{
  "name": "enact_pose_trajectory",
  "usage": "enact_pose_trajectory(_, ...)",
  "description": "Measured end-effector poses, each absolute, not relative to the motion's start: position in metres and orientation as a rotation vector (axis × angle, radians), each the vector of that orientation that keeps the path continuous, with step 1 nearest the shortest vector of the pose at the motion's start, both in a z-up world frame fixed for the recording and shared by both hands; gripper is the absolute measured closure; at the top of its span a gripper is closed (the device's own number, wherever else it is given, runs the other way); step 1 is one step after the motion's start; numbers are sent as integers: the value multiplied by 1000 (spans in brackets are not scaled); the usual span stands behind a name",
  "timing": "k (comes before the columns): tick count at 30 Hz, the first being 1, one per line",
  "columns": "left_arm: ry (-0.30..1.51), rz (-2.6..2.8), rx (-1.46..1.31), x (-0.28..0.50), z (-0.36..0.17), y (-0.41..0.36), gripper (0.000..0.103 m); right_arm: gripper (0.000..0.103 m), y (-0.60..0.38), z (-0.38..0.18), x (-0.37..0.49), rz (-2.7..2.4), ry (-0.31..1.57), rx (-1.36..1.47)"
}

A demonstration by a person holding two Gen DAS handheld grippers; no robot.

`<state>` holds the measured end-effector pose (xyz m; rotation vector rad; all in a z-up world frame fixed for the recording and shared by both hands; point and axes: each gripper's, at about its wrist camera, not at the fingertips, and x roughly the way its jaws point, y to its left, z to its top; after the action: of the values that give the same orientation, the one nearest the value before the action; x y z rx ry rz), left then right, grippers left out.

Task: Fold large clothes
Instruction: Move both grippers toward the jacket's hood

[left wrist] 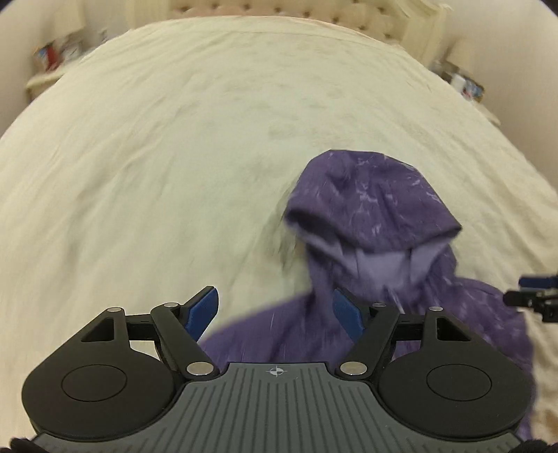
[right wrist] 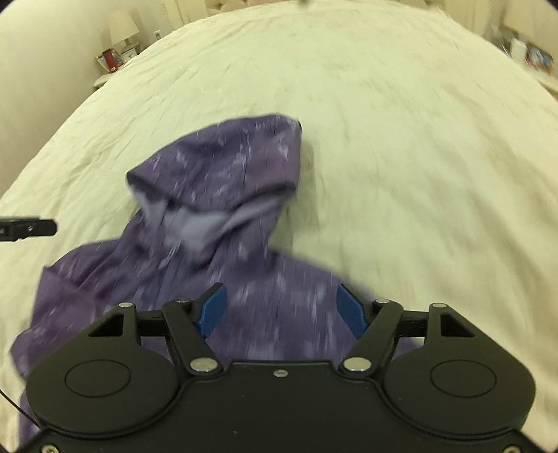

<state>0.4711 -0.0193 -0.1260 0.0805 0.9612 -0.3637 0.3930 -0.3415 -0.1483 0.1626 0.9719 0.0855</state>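
Here, a purple hoodie on a cream bed, both grippers spread wide and empty.

Lying flat near the bed's close edge, hood pointing toward the far headboard, pale lilac lining showing in the hood opening. Left gripper poised above the hoodie's left shoulder, blue fingers well apart, nothing between them. Right gripper likewise over the chest area, blue fingers parted, gripping nothing. Each gripper's tip just visible at the side edge of the other's view. No containers in sight. Wrinkled cream bedspread across most of both views, blurred by motion. Beyond it, a tufted headboard, a nightstand with a lamp and small framed items to one side, cluttered shelves on the other.
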Motion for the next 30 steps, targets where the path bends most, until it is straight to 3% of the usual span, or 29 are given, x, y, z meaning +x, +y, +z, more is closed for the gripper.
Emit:
enact_pose_trajectory(12, 960, -407, 416, 548, -194, -100, 32, 31, -326, -190, 489, 101, 1002, -1)
enact_pose_trajectory(16, 913, -374, 396, 561, -195, -100, 32, 32, -325, -193, 505, 83, 991, -11)
enact_pose_trajectory(17, 891, -356, 342, 564, -189, -94, 32, 34, -324, -192, 509, 81, 982, -16)
enact_pose_trajectory(19, 861, -295, 196, 568, -176, -77, 32, 50, -324, -184, 513, 96, 939, 1)
enact_pose_trajectory(20, 848, -263, 88, 569, -169, -63, 32, 64, -325, -176, 513, 114, 902, 36)
enact_pose_trajectory(23, 858, -214, -127, 573, -166, -26, 31, 63, -334, -156, 510, 144, 797, 154)
enact_pose_trajectory(25, 900, -204, -129, 574, -176, -14, 26, 59, -339, -156, 510, 139, 785, 197)
enact_pose_trajectory(27, 943, -214, -51, 572, -190, -10, 24, 48, -345, -171, 512, 131, 832, 216)
enact_pose_trajectory(30, 1031, -241, 65, 568, -214, -13, 21, 46, -353, -211, 516, 70, 999, 184)
